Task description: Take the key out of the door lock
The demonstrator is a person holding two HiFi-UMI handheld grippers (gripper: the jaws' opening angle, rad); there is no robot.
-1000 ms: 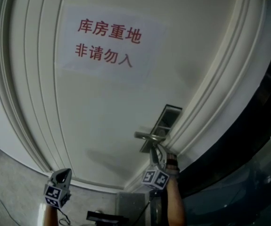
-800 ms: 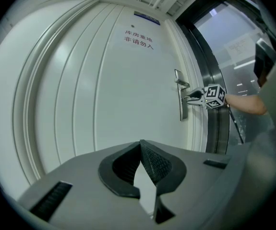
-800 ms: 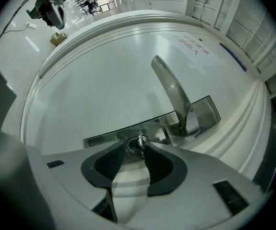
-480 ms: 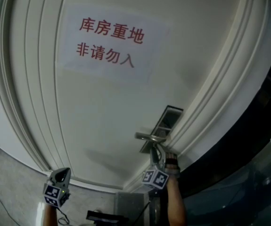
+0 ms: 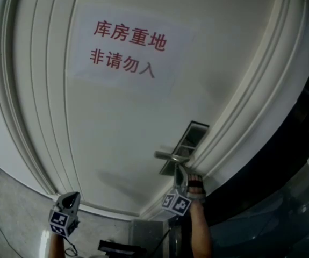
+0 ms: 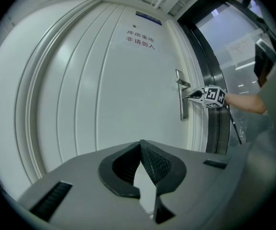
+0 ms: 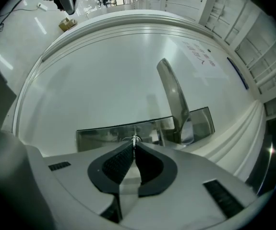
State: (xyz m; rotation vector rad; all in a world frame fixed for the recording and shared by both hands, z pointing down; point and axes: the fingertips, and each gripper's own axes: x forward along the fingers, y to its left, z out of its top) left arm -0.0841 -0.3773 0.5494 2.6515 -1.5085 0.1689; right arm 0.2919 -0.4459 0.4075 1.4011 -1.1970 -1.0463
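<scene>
The key (image 7: pixel 135 139) sits in the steel lock plate (image 7: pixel 114 132) of a white door (image 5: pixel 116 133), below the lever handle (image 7: pixel 174 97). Only a thin sliver of the key's head shows, pinched between the tips of my right gripper (image 7: pixel 135 145). Its jaws have just been closing and now press on the key. In the head view the right gripper (image 5: pixel 180 177) is under the handle (image 5: pixel 170 156) and hides the key. My left gripper (image 5: pixel 72 196) hangs low at the left, away from the door, with its jaws (image 6: pixel 141 145) shut on nothing.
A paper sign with red characters (image 5: pixel 124 50) is stuck on the door's upper part. The moulded door frame (image 5: pixel 251 106) runs close to the right of the lock, with a dark glass panel (image 5: pixel 283 187) beyond it. Grey floor (image 5: pixel 9 214) lies at lower left.
In the head view the right gripper's marker cube has rolled slightly at the lock. The left gripper and the door handle have not moved.
</scene>
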